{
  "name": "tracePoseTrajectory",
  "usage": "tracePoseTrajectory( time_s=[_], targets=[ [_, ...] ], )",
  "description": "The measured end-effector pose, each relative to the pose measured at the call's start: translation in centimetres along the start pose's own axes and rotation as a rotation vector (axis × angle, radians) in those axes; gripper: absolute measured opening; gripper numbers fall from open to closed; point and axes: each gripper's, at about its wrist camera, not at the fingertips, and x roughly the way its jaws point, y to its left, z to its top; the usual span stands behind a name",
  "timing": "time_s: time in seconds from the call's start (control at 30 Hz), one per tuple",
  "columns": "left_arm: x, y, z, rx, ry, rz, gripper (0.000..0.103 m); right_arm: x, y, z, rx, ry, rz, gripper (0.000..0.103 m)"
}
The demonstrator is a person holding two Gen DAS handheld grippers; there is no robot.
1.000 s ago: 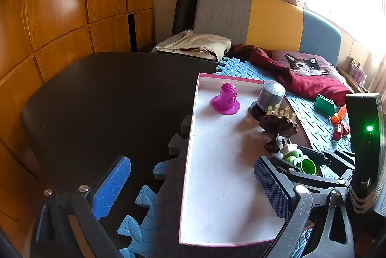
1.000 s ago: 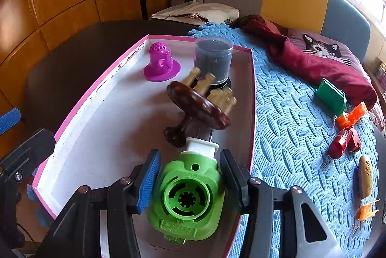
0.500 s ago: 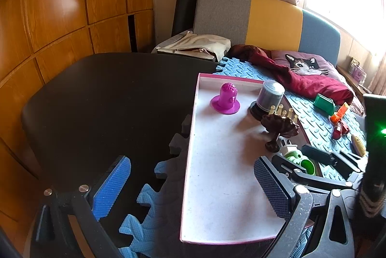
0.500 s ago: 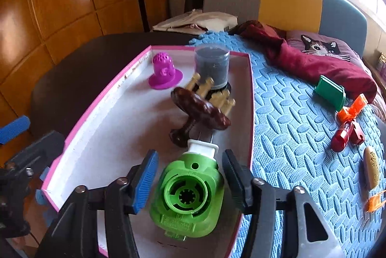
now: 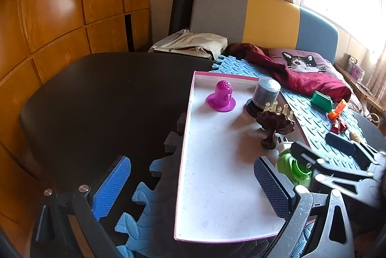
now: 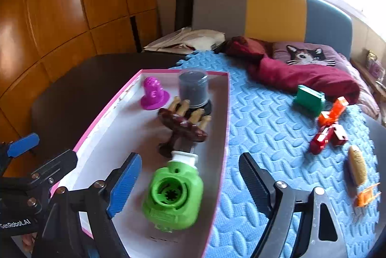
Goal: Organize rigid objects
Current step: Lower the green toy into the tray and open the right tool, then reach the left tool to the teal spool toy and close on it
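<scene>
green toy [image 6: 172, 195] | between right gripper [image 6: 188, 182] jaws (opening, untouched)

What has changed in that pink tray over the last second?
The right hand-held gripper has just been opening its jaws and let go of the green gadget, which now lies free in the tray between the spread pads. The gripper has also pulled back a little. The purple toy, the grey jar, the brown stand and the left hand-held gripper, open, stayed put.
</scene>
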Motion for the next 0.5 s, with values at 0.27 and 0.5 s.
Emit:
tracePoseTrajectory(
  time_s=[0.27, 0.5],
  targets=[
    [-0.8, -0.1, 0.5, 0.001, -0.05, -0.022, 0.103, -2.1, -4.4, 0.1, 0.07, -0.024, -0.073, 0.102],
    [-1.2, -0.7, 1.4, 0.019, -0.081, -0.056, 0.103, -3.4, -11.8, -0.3, 0.135, 0.02, -0.177, 0.102]
  ],
)
